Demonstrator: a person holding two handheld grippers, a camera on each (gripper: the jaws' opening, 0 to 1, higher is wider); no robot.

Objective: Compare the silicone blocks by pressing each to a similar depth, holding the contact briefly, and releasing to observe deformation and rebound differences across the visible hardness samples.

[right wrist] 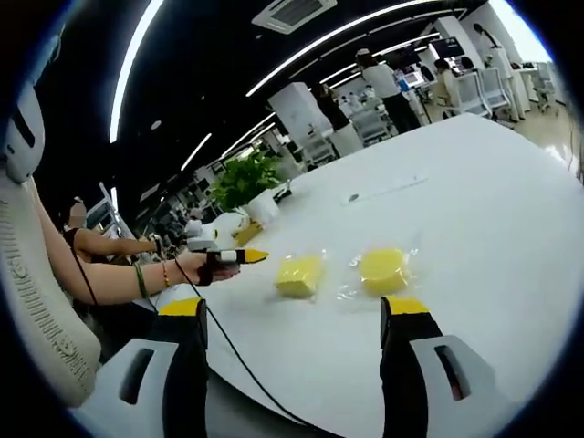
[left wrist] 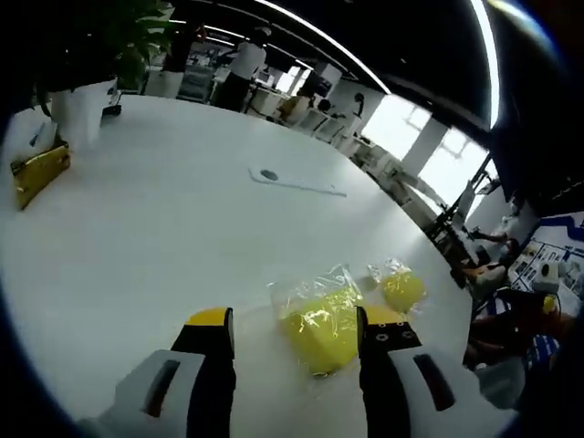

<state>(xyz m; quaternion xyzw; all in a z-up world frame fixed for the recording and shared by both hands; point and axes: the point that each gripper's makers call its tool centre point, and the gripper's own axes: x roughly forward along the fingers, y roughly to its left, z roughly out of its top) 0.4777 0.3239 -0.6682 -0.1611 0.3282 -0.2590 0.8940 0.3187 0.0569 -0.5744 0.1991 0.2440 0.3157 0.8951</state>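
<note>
two yellow silicone blocks in clear wrap [right wrist: 299, 275] [right wrist: 383, 270], one white table [right wrist: 493, 210], one potted plant [right wrist: 245, 179]

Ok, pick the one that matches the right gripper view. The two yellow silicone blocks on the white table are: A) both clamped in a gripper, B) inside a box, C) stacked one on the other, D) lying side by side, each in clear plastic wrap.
D: the squarish yellow block and the round yellow block lie apart on the white table, each in crinkled clear wrap.
</note>
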